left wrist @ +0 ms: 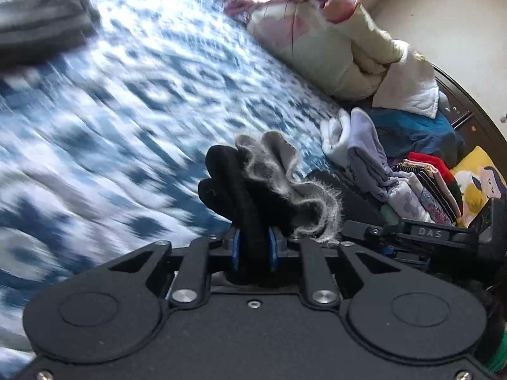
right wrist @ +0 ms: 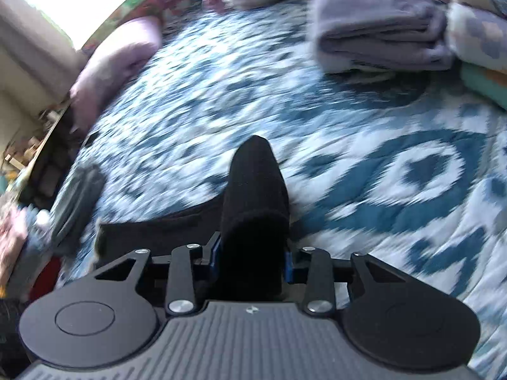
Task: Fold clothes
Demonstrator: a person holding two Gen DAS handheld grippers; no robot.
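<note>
A black sock with a fuzzy grey lining [left wrist: 269,186] sticks up from my left gripper [left wrist: 254,248]. The blue pads are shut on its black part, and the frayed grey cuff fans out to the right. In the right wrist view, my right gripper [right wrist: 252,258] is shut on a thick black sock [right wrist: 255,190] whose rounded end points away over the bed. A strip of black cloth [right wrist: 149,231] runs off to the left beneath that gripper. Both views are blurred.
A blue and white patterned bedspread [left wrist: 142,95] fills both views. A folded grey garment [left wrist: 41,28] lies far left. Pale bedding [left wrist: 323,47], loose socks [left wrist: 358,148] and a folded stack [left wrist: 427,183] line the right. Folded lilac cloth [right wrist: 377,28], a pink pillow [right wrist: 117,60].
</note>
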